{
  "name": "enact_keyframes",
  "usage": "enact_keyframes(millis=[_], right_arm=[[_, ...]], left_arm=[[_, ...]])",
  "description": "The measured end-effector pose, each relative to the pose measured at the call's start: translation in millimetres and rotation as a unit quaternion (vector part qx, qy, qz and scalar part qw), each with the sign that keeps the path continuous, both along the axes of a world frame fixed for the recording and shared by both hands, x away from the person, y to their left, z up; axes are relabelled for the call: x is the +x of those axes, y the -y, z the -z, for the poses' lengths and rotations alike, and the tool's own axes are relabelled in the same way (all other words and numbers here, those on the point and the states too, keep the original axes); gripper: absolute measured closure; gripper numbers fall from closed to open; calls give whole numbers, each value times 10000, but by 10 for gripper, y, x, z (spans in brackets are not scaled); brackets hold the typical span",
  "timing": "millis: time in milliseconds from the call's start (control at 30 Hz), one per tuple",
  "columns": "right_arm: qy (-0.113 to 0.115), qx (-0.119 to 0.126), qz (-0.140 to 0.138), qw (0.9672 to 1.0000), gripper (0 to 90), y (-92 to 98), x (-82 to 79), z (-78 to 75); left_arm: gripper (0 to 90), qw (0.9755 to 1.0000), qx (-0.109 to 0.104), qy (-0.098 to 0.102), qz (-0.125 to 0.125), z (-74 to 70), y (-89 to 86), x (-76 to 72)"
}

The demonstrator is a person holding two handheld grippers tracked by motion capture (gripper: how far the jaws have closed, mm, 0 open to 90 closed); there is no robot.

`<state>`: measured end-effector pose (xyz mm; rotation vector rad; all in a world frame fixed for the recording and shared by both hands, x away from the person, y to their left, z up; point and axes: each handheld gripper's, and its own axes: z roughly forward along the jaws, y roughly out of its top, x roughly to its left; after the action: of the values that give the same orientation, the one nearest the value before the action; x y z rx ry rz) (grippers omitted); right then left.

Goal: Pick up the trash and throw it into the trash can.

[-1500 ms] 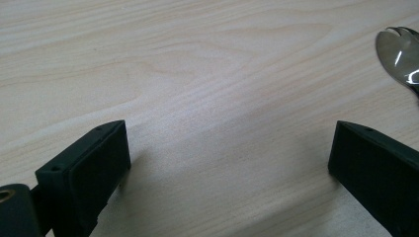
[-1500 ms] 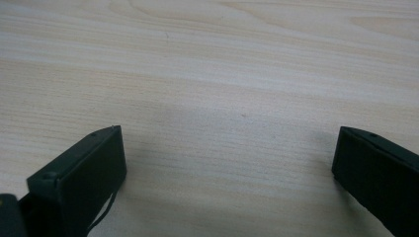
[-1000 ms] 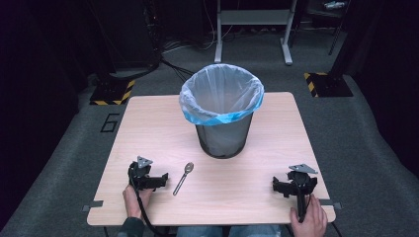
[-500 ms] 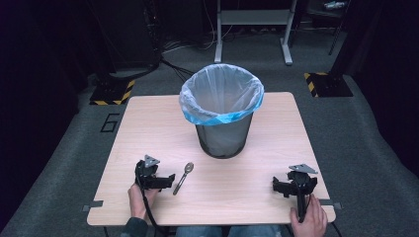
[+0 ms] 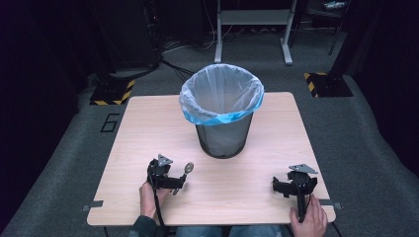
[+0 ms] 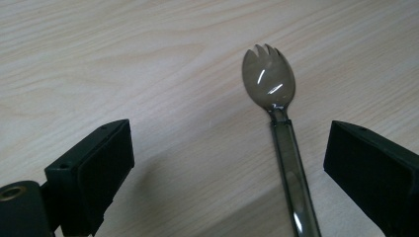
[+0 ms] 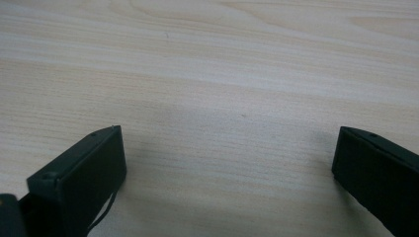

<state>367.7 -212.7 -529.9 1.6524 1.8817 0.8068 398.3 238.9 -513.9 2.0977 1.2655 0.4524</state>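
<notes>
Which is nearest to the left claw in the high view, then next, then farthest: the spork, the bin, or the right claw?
From the left claw:
1. Spork, right at its tip, handle between the open jaws.
2. Bin, behind it at mid-table, towards the right.
3. Right claw, across the table near the right front corner.

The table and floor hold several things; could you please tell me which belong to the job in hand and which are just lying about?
Job in hand:
- spork, lying between the jaws of the open left tool
- bin, lined with a bag, likely where it goes

Lying about:
- right tool, open over bare table
- metal stand on the floor
- striped blocks by the far corners
</notes>
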Motion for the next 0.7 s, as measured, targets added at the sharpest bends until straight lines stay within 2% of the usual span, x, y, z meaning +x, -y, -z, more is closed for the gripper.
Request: enact_keyframes(millis=[200, 233, 300, 400, 467, 700], right_arm=[[1, 1, 0, 10000, 0, 0, 0, 0], [9, -3, -9, 10000, 0, 1, 1, 1], [1, 0, 1, 10000, 0, 0, 0, 0], [1, 2, 0, 10000, 0, 0, 0, 0], [0, 2, 1, 10000, 0, 0, 0, 0], [1, 1, 0, 10000, 0, 0, 0, 0]], left_arm=[[60, 9998, 109, -78, 129, 19, 108, 35], [68, 9999, 77, -86, 105, 25, 128, 34], [136, 9998, 119, -71, 115, 23, 139, 35], [177, 9998, 145, -109, 103, 37, 189, 29], [211, 9998, 142, -53, 109, 34, 198, 21], [480, 9998, 94, -20, 173, 1, 231, -25]])
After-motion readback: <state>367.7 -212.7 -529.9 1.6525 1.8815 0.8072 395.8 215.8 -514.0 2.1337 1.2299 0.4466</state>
